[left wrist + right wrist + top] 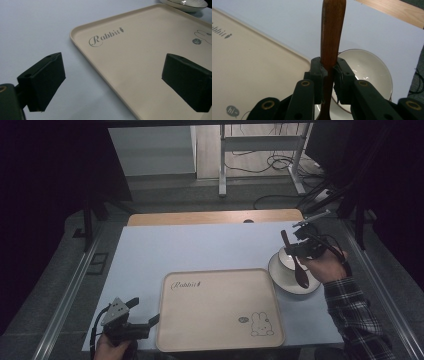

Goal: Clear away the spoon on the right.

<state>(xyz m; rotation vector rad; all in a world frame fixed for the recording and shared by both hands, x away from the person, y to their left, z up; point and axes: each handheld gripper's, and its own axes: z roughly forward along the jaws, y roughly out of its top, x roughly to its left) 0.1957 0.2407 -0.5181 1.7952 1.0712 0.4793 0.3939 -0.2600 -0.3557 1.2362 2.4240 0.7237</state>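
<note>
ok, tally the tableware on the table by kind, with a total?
Tray: 1, beige, nothing on it.
Bowl: 1, white, sitting on the saucer.
Saucer: 1, white, right of the tray.
Wooden spoon: 1, clamped in the right gripper over the bowl.
Total: 4

A: Wooden spoon (332,32) — top cut off by right gripper view's upper edge, lower handle hidden behind jaws.
B: Bowl (185,5) clipped at top in left gripper view; tray (140,62) runs off frame.
</note>
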